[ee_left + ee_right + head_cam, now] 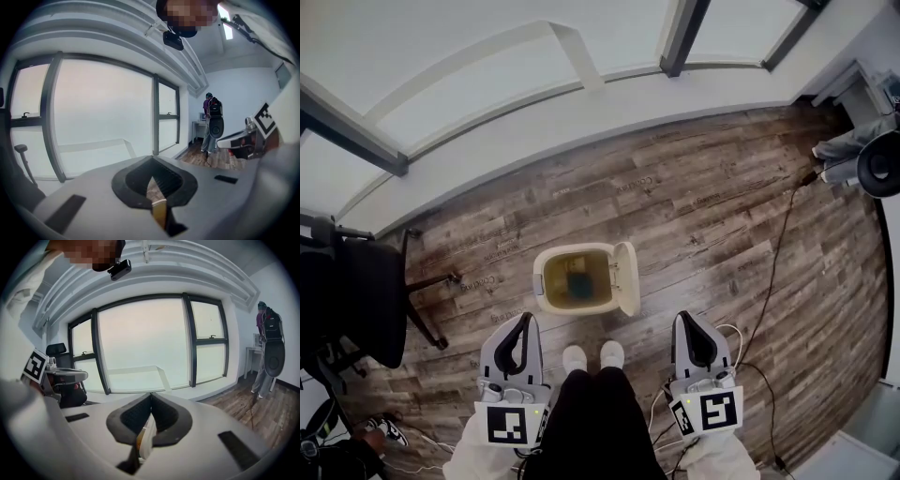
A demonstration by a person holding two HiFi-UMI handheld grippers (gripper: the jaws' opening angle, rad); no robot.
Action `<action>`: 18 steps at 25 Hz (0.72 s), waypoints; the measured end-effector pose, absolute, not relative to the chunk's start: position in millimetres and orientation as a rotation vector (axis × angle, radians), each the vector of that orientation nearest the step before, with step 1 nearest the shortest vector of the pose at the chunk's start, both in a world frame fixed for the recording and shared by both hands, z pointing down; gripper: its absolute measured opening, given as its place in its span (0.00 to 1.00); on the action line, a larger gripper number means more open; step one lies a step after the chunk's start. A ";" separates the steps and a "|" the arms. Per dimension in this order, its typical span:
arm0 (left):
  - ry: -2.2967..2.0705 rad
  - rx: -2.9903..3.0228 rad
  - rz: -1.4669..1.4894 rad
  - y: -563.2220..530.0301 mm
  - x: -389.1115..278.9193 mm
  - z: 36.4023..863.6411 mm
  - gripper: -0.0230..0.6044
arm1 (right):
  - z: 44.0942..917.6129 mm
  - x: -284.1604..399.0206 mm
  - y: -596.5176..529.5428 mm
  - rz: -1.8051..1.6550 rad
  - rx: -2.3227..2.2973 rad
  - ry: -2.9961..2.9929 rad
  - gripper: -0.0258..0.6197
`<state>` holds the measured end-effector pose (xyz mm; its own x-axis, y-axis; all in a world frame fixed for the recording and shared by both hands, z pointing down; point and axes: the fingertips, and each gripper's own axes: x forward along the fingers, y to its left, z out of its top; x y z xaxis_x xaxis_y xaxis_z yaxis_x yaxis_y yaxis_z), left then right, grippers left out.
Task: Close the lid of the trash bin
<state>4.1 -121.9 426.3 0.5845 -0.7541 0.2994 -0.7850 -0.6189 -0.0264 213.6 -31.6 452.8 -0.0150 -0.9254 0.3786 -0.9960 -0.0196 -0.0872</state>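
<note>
So the bin [572, 278] sits on the floor [703, 197] at 12 o'clock from the person's shoes [592, 356], just ahead of them. Its lid [625, 278] is flipped open and standing off the bin's 3 o'clock side. Both tongs are pressed together with nothing in them: the left gripper [525, 323] hangs back at about 7 o'clock of the bin and the right gripper [684, 323] at about 5 o'clock, neither touching it, and both gripper views look out at the windows rather than at the bin. The right one looks like the obvious choice since it's on the lid's side. What worries me is nudging smooth plastic with a narrow closed tip. It could skate off the lid edge, or catch it too low and shove the whole bin toward 9 o'clock instead of swinging the lid. It looks light, though there's something dark at the bottom I can't identify, so maybe it has some weight. Parking the left gripper against the 9 o'clock wall would probably stop a slide or tip. Letting the lid drop freely might bounce it. There's also a cable [780, 253] trailing at 3 o'clock to mind when stepping in.
</note>
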 end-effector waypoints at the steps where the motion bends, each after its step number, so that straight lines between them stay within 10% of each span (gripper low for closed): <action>1: -1.316 2.690 0.429 -122.2 3.2 429.1 0.05 | 458.0 215.8 -33.5 0.505 2.050 -2.036 0.08; 18: -1.329 2.638 0.585 -131.0 -17.1 518.1 0.05 | 572.8 238.8 -55.6 0.599 2.005 -2.009 0.08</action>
